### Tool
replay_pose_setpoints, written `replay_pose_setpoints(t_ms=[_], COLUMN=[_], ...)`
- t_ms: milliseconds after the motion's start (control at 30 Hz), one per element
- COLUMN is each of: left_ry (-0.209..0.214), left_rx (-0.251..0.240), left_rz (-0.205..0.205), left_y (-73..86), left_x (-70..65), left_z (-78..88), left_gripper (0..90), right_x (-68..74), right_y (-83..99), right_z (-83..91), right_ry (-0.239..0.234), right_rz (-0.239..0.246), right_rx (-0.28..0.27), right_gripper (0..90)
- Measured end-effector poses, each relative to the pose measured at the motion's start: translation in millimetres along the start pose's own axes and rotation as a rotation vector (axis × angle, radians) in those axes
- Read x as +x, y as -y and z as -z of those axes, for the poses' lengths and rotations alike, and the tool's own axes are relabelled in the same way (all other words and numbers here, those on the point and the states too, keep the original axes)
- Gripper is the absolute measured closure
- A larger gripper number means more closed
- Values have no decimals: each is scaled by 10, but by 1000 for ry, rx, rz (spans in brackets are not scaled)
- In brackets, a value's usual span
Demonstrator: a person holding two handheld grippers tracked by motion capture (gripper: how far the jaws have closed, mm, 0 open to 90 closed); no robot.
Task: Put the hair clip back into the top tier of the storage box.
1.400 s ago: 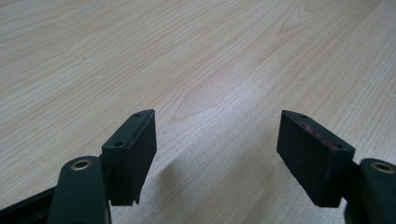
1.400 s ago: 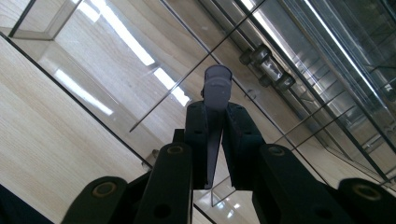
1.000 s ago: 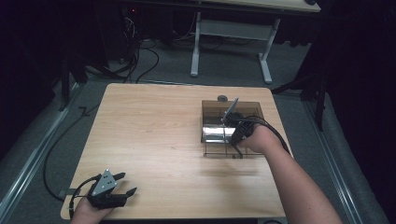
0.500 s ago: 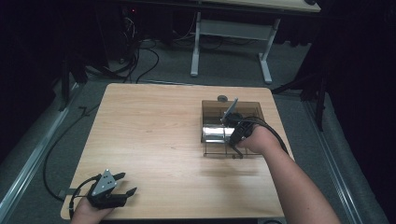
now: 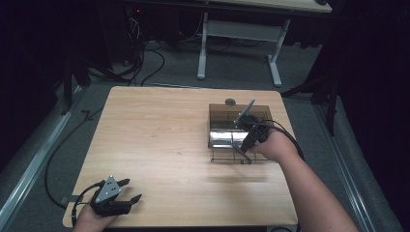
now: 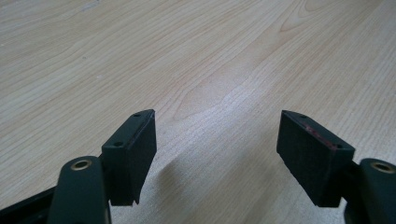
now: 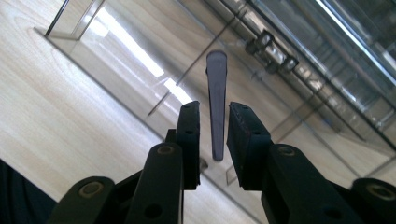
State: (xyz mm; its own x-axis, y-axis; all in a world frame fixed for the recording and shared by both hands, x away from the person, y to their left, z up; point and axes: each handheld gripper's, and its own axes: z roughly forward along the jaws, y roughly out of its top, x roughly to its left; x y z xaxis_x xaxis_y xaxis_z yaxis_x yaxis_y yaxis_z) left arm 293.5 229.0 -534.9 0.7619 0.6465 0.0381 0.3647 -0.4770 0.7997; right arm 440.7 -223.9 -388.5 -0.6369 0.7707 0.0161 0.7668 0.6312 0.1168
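The right gripper has its two black jaws drawn close around a thin, dark, translucent tab, with a sliver of daylight showing on either side, so whether the pads actually pinch it I cannot tell. The tab is a narrow flat strip with a rounded tip, smooth like tinted plastic, and it looks to be a handle on the clear box below. In the high view the same gripper hovers over that box at the table's right side, probably placed there so the tab can be lifted or swung (a lid seems likely). The box is smoky, see-through acrylic with hard straight edges and glossy reflections, a silvery piece inside it.

The left gripper rests wide apart and holds nothing, parked low at the near left corner, seemingly out of the way. The table is pale wood-grain laminate, matte and bare around it.
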Motion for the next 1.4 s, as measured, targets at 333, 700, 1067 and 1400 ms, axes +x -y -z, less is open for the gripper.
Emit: replay_pose_setpoints(t_ms=[333,700,1067,1400], left_ry=[-4,-4,-4,-5], left_rx=[-3,-7,-12,-15], left_rz=[-1,5,8,13], left_y=[1,3,5,6], left_x=[-5,2,3,8], left_z=[-3,3,4,8], left_gripper=[290,290,289,288], right_x=[100,194,299,394], right_y=[306,575,766,985], right_z=[46,-158,-434,-732], right_ry=[-24,-65,-55,-38], right_rz=[-41,-64,-80,-111], right_rx=[0,-17,-94,-248], right_gripper=[862,870,800,749])
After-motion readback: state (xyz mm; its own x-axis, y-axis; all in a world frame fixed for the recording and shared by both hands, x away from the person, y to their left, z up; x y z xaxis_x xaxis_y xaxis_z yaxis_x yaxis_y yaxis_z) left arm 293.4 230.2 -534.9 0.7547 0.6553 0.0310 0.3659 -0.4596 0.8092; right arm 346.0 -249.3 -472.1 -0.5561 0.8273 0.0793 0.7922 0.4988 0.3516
